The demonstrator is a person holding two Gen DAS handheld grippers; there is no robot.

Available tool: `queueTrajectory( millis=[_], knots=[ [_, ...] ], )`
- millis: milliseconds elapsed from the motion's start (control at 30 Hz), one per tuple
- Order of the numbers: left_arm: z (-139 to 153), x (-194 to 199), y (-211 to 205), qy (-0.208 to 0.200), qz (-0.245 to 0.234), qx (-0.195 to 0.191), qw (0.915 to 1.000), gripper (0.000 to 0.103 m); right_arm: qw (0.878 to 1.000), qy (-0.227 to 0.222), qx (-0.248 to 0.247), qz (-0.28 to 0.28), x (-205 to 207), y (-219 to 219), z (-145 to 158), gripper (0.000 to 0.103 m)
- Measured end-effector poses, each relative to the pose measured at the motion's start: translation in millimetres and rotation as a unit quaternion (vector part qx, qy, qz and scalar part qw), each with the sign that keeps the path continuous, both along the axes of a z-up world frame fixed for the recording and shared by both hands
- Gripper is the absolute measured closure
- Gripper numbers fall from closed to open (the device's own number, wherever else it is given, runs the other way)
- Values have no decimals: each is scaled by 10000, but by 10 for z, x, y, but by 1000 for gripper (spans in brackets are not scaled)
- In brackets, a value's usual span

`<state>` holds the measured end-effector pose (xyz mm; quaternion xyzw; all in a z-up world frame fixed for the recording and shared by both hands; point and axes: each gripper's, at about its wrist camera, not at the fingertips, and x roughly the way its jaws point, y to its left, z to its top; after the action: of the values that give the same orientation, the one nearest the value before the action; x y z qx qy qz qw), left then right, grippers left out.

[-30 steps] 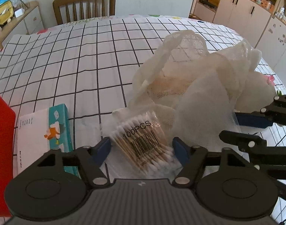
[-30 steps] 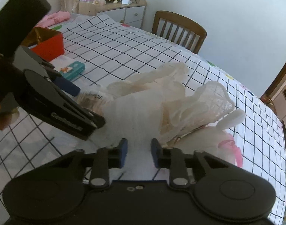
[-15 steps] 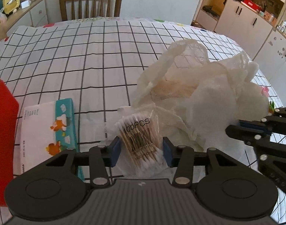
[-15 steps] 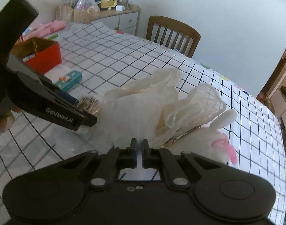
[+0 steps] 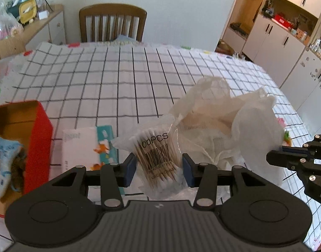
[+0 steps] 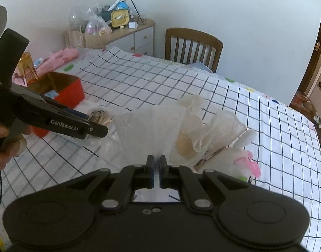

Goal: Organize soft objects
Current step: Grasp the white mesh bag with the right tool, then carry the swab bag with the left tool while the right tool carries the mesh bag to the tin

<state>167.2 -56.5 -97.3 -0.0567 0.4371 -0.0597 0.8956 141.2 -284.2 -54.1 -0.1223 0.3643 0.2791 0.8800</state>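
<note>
Cotton-swab pack [image 5: 158,159], printed "100PCS" and "MADE IN CHINA", clamped in left hand-held gripper [image 5: 159,169]; right hand-held gripper [image 6: 156,164] pinching white mesh bag [image 6: 152,128]; left unit marked "GenRobot.AI".

I count two grippers: left gripper [image 5: 159,169], right gripper [image 6: 156,163]. One pack of cotton swabs [image 5: 158,157]. One white mesh bag [image 6: 160,130]. One plush toy [image 6: 229,157]. One red box [image 6: 70,90]. One tissue pack [image 5: 86,147]. One wooden chair [image 5: 113,24]. One checked tablecloth [image 5: 118,79]. One yellow clock [image 6: 119,17]. One hand [image 6: 0,145] visible.
</note>
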Motion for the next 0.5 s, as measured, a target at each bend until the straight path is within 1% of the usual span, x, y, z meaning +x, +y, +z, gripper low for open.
queueTrajectory(
  millis=[267,500],
  knots=[
    [326,-165,169,-267,3,49,9996,57,9993,-74,292,207,-78,181,294,99],
    [580,-315,399,-476,101,152,9987,57,9967,-77,632,504,-105,508,547,99]
  ],
)
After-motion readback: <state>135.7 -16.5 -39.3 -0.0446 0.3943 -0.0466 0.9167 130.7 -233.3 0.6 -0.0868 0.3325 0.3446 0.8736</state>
